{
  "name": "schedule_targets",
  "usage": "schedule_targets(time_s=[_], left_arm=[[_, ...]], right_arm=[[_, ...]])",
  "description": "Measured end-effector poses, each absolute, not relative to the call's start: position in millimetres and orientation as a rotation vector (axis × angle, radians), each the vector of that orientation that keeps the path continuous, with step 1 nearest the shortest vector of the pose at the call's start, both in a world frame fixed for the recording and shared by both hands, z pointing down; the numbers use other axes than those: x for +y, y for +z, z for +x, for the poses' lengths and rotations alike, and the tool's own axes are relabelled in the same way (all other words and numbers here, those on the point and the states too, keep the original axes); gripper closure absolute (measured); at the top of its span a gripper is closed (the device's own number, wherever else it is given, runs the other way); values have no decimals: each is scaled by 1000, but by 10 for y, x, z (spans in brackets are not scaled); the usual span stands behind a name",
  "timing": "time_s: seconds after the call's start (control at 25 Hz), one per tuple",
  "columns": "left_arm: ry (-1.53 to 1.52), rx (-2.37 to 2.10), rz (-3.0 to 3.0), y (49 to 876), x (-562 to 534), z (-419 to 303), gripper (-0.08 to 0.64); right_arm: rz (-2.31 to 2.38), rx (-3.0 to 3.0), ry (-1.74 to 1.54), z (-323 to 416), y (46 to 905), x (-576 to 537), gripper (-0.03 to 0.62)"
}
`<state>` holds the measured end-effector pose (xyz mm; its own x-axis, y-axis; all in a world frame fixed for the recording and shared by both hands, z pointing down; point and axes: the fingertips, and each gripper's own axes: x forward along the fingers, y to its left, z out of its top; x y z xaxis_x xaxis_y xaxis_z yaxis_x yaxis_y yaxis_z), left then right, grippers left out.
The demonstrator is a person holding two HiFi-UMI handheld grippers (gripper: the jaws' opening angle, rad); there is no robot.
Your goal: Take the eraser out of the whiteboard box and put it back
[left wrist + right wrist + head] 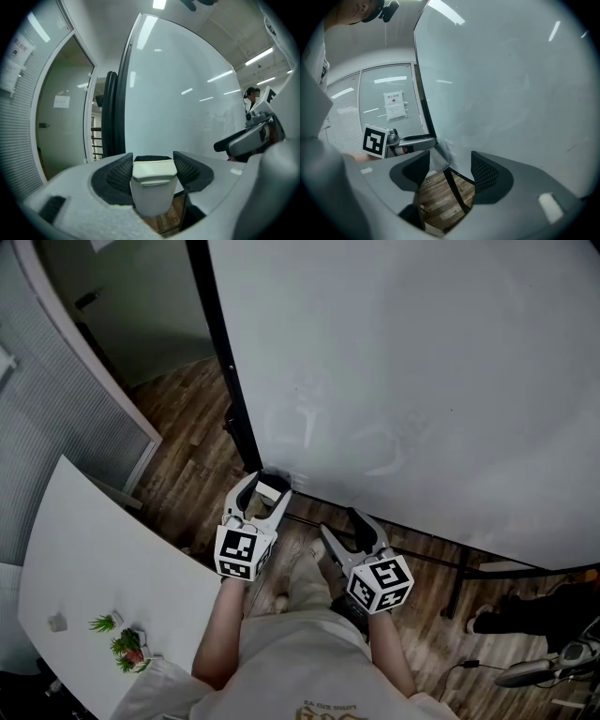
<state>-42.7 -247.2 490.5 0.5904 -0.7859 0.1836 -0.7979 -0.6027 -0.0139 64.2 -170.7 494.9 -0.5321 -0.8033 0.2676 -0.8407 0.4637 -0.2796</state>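
Left gripper (269, 486): jaws part-way closed, both ribbed pads pressing the sides of the eraser (153, 187), which is held upright between them. The eraser has a white body with a dark felt strip on its far side, facing the board. It is in the air at the lower left corner of the whiteboard (422, 381), close to the surface; contact with the board cannot be confirmed. The whiteboard box cannot be picked out in any view. Right gripper (339, 523): jaws wide apart, nothing between them. Its own view shows only the wooden floor (183, 460) and a dark leg of the board stand (457, 192) through the gap. It sits just right of and nearer than the left gripper, the two apart, both pointing towards the board's lower edge. Each gripper carries a marker cube, left (244, 554) and right (380, 584), with the person's forearms behind them. The board's black frame (220, 352) runs up its left side. A white table (94, 549) stands at near left, bearing a small green plant (122, 645).
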Motion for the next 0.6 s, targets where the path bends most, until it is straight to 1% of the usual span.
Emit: schedule_targets(time_s=[0.6], left_arm=[[231, -1376, 2728, 4808, -2442, -452, 295]], right_arm=[[1465, -2615, 574, 632, 4917, -1660, 314]])
